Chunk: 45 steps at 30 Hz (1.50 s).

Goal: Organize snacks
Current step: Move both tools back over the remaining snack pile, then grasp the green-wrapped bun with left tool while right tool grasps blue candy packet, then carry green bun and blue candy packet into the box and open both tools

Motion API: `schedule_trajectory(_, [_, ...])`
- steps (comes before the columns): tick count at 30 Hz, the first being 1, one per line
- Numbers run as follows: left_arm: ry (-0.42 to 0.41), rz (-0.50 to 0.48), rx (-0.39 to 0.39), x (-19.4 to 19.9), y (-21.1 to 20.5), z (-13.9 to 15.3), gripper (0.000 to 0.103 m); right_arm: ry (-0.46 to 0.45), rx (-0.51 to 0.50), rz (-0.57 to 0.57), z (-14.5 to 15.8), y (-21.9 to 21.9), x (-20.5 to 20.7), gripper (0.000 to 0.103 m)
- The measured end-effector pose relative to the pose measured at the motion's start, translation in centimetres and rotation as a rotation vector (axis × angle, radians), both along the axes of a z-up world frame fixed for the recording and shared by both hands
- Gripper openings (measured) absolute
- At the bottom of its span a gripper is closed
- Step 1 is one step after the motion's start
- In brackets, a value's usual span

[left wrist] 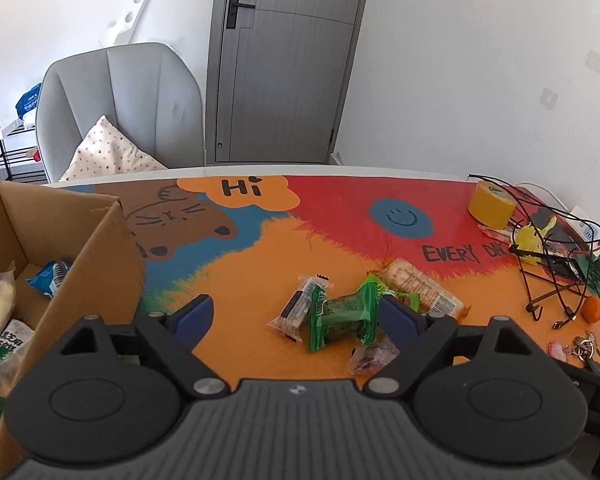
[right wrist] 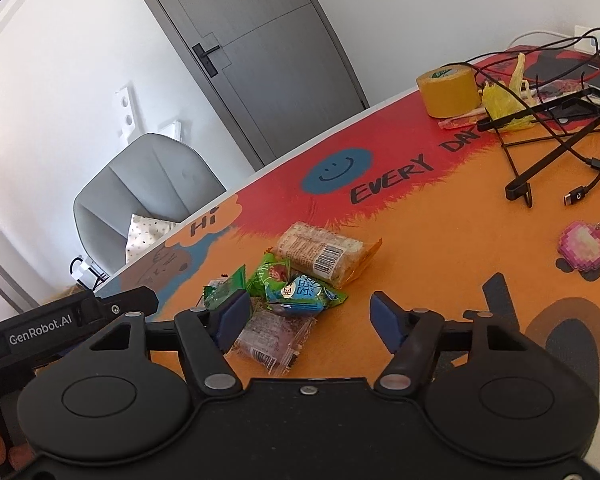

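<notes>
A small heap of wrapped snacks lies on the colourful table mat. In the left wrist view I see a green-wrapped snack [left wrist: 344,314], a clear packet with a dark bar [left wrist: 300,308], a long biscuit pack [left wrist: 420,286] and a purple packet [left wrist: 374,356]. My left gripper [left wrist: 296,316] is open, just above the mat, its fingers either side of the heap's near edge. In the right wrist view the biscuit pack [right wrist: 320,250], a blue-green snack [right wrist: 300,294] and the purple packet [right wrist: 272,340] lie ahead. My right gripper [right wrist: 310,318] is open and empty.
An open cardboard box [left wrist: 100,240] with several snacks inside stands at the left. A yellow tape roll [left wrist: 494,204], a wire stand and cables [left wrist: 556,264], keys and a pink charm [right wrist: 584,246] sit at the right. A grey chair [left wrist: 120,108] stands behind the table.
</notes>
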<state>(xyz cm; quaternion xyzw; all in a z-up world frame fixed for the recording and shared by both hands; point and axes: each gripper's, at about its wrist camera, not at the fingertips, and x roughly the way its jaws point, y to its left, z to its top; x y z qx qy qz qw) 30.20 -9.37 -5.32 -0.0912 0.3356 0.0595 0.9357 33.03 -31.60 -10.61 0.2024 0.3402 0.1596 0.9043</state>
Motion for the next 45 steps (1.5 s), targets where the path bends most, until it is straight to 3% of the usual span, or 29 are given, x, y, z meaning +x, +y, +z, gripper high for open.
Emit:
schedule_trajectory(11, [0.049,0.000,-0.028,3.2,-0.8,-2.4,0.067,0.031,0.037,0.024,-2.2,0.8,2.7,0.062])
schedule_trajectory(17, [0.059,-0.016,-0.042,4.3,-1.5,-3.1,0.058,-0.021,0.046,0.017,-3.0,0.8,3.1,0.058])
schedule_trajectory(20, [0.072,-0.016,-0.058,4.7,-1.7,-3.7,0.057,-0.028,0.049,0.008,-3.1,0.6,3.2,0.047])
schedule_trajectory(22, [0.062,-0.026,-0.044,4.7,-2.2,-3.8,0.057,-0.013,0.067,0.012,-3.4,0.3,3.4,0.028])
schedule_trajectory(25, [0.064,-0.027,-0.032,4.9,-2.8,-3.9,0.057,0.015,0.104,0.007,-3.9,-0.4,3.6,0.010])
schedule_trajectory(29, [0.060,-0.039,-0.004,4.5,-3.7,-4.2,0.054,0.025,0.117,-0.013,-4.1,-1.0,3.2,0.004])
schedule_trajectory(32, [0.048,-0.048,0.000,4.2,-3.9,-4.0,0.044,0.034,0.151,-0.023,-4.3,-1.6,2.9,0.001])
schedule_trajectory(33, [0.046,-0.062,-0.011,4.2,-3.9,-3.9,0.028,0.028,0.142,-0.029,-4.2,-1.6,2.7,0.001])
schedule_trajectory(36, [0.061,-0.058,-0.013,4.2,-3.8,-3.9,0.029,0.022,0.112,-0.047,-3.8,-1.9,2.3,0.001])
schedule_trajectory(38, [0.064,-0.052,-0.016,4.0,-3.5,-3.8,0.028,0.036,0.087,-0.058,-3.5,-1.9,2.3,0.010])
schedule_trajectory(40, [0.063,-0.049,-0.027,3.8,-3.1,-3.6,0.028,0.025,0.069,-0.064,-3.1,-1.9,2.4,0.038])
schedule_trajectory(41, [0.058,-0.046,-0.025,3.7,-2.9,-3.5,0.028,0.019,0.067,-0.069,-3.0,-2.0,2.4,0.042])
schedule_trajectory(45, [0.041,-0.022,-0.035,3.2,-1.9,-2.7,0.028,0.021,0.040,-0.071,-2.5,-1.6,3.3,0.045])
